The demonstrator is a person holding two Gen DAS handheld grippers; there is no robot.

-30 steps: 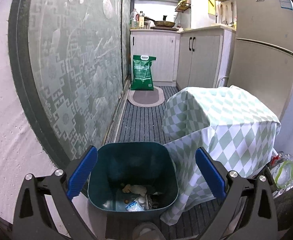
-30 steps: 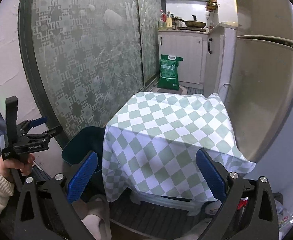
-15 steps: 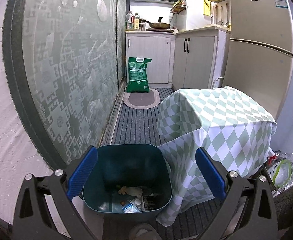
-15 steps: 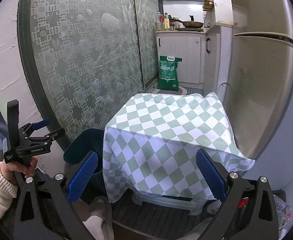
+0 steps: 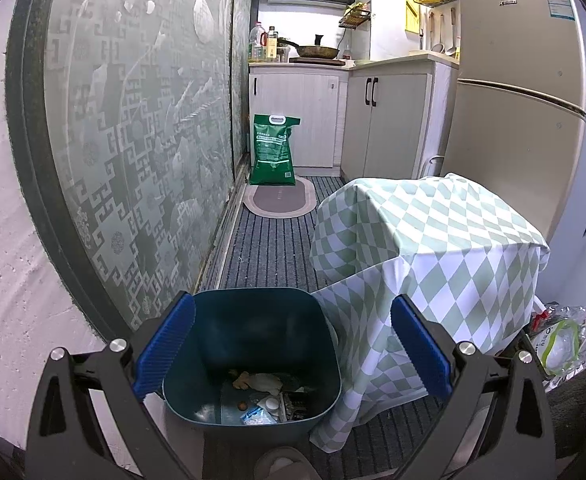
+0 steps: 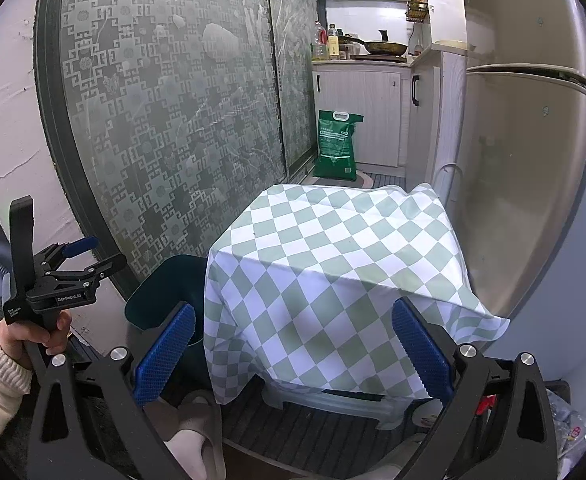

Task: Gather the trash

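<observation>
A dark teal trash bin stands on the floor beside a stool draped in a green-and-white checked cloth. Several scraps of trash lie at the bin's bottom. My left gripper is open and empty, held above and in front of the bin. My right gripper is open and empty, facing the checked cloth; the bin shows partly behind the cloth's left edge. The left gripper also shows in the right wrist view, held in a hand.
A frosted patterned sliding door lines the left. A green bag and an oval mat lie by white cabinets. A fridge stands right. Plastic bags lie at the lower right. A slipper is underfoot.
Both grippers have drawn back and risen slightly, so the bin and stool look smaller and lower. Both stay open and empty.
</observation>
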